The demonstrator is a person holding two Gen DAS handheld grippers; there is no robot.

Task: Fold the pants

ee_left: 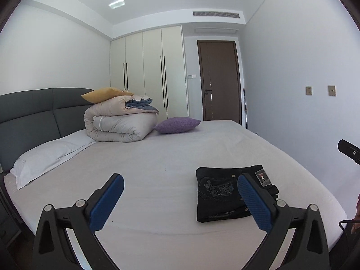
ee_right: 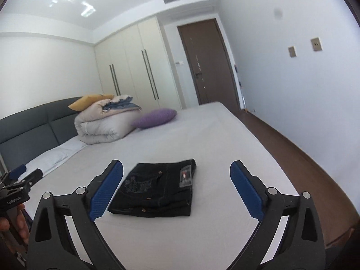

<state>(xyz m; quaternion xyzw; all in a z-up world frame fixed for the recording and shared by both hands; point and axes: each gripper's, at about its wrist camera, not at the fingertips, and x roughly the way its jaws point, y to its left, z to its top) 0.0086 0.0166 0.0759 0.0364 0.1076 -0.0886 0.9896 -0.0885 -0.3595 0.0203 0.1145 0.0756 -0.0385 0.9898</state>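
Dark denim pants (ee_left: 220,195) lie folded into a compact rectangle on the white bed sheet (ee_left: 157,157), with embroidery and a small tag on top. My left gripper (ee_left: 180,180) is open, raised above the bed; its right blue pad (ee_left: 252,202) overlaps the pants in the picture but holds nothing. In the right wrist view the same folded pants (ee_right: 157,191) rest between and beyond the fingers of my right gripper (ee_right: 176,166), which is open and empty. The other tool shows at the picture edges: the right gripper (ee_left: 348,150) and the left gripper (ee_right: 20,180).
A rolled duvet (ee_left: 119,123) topped by a yellow cushion, a purple cushion (ee_left: 177,124) and a white pillow (ee_left: 47,157) lie near the grey headboard (ee_left: 33,112). Wardrobe and brown door (ee_left: 219,81) stand behind. Brown floor (ee_right: 303,157) runs along the bed's right edge.
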